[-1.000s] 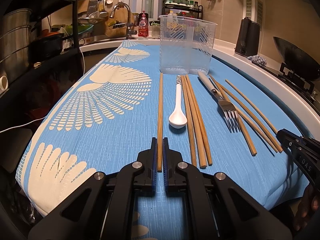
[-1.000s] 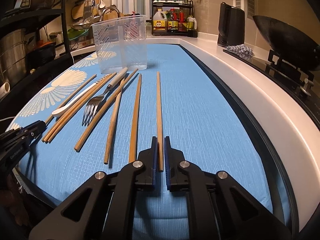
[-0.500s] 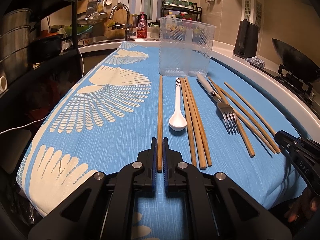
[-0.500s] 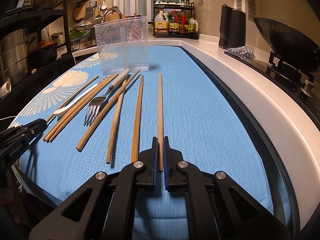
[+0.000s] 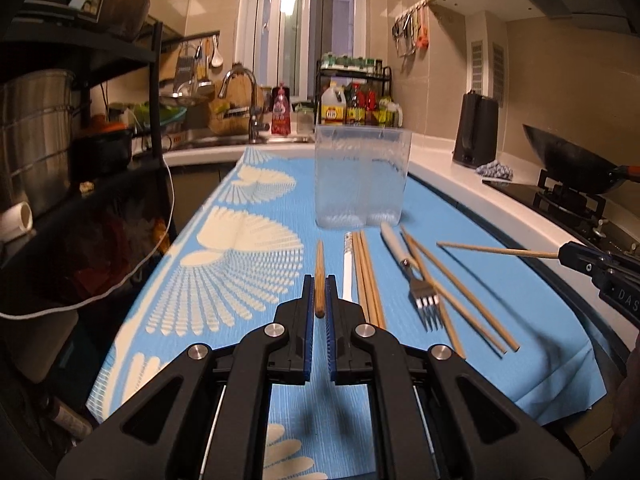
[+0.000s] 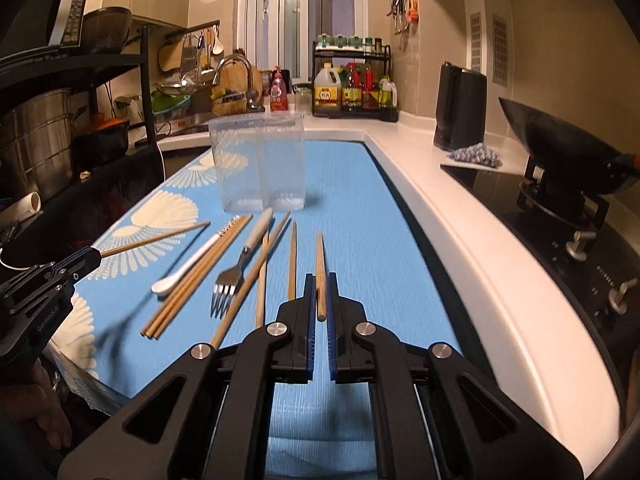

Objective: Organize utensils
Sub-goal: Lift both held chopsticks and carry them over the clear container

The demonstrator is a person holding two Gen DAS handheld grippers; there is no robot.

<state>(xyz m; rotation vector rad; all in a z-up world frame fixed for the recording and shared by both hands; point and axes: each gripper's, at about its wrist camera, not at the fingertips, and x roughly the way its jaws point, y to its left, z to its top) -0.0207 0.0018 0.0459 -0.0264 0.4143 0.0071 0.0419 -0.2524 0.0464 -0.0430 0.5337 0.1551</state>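
My left gripper (image 5: pixel 319 294) is shut on the near end of a wooden chopstick (image 5: pixel 319 268), held above the blue cloth (image 5: pixel 248 280). My right gripper (image 6: pixel 320 294) is shut on another chopstick (image 6: pixel 320 260), also lifted. Each gripper shows in the other's view: the right gripper (image 5: pixel 576 258) and the left gripper (image 6: pixel 86 260), both with a stick pointing forward. On the cloth lie a white spoon (image 5: pixel 348 268), a fork (image 5: pixel 420 284) and several more chopsticks (image 5: pixel 370 280). A clear plastic holder (image 5: pixel 362 176) stands upright behind them.
A white counter edge (image 6: pixel 460 232) runs along the cloth's right side, with a wok on the stove (image 6: pixel 560 152) and a black kettle (image 6: pixel 460 108) beyond. A black rack with pots (image 5: pixel 40 128) stands at the left. The sink and bottles are at the back.
Both grippers have risen off the cloth, each carrying its chopstick up with it. The other utensils and the holder have not moved.
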